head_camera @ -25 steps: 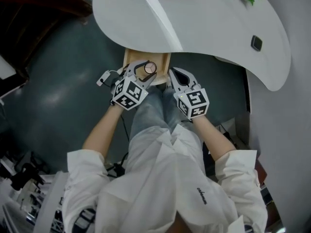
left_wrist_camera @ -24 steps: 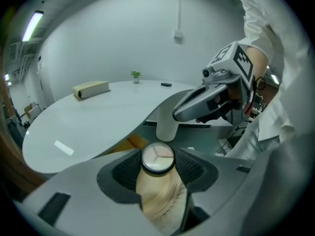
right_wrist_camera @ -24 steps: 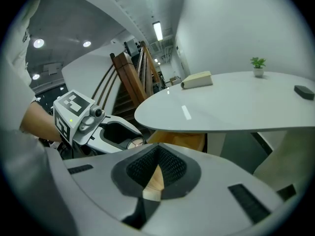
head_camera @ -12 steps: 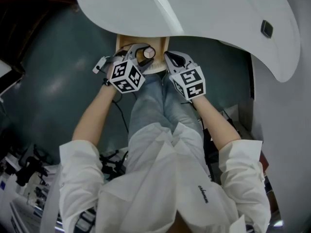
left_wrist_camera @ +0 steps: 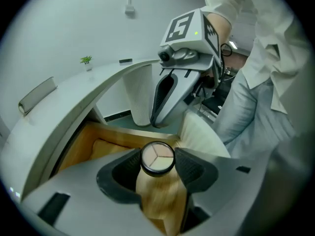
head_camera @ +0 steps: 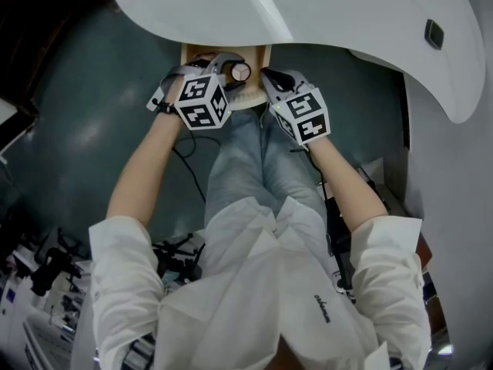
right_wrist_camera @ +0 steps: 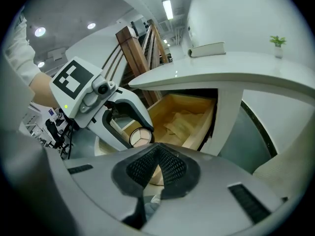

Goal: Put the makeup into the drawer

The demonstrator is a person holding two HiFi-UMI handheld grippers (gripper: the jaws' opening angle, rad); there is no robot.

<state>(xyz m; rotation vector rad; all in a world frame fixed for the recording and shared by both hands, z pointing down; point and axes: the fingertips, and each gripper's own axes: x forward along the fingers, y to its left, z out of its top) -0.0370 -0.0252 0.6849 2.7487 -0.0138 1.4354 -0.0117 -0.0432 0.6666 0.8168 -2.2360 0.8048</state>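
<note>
A small round makeup compact [head_camera: 240,72] with a black rim and beige pans sits between the jaws of my left gripper [head_camera: 233,74], which is shut on it. In the left gripper view the compact [left_wrist_camera: 157,158] hangs over the open wooden drawer [left_wrist_camera: 93,146]. The drawer [head_camera: 202,52] sticks out from under the white table [head_camera: 347,14]. My right gripper [head_camera: 271,83] is beside the left one at the drawer's right front corner, shut and holding nothing. From the right gripper view its pads [right_wrist_camera: 170,167] meet, and the compact [right_wrist_camera: 141,136] shows to the left.
The person's jeans-clad legs [head_camera: 254,160] are directly below the drawer. A crumpled paper-like liner [right_wrist_camera: 184,119] lies inside the drawer [right_wrist_camera: 197,132]. On the tabletop stand a small plant [right_wrist_camera: 278,42], a flat box [right_wrist_camera: 207,49] and a dark small object [head_camera: 434,33].
Both grippers have sunk toward the drawer under the table edge. The left one has rolled while keeping the compact in its jaws. The right one stays shut.
</note>
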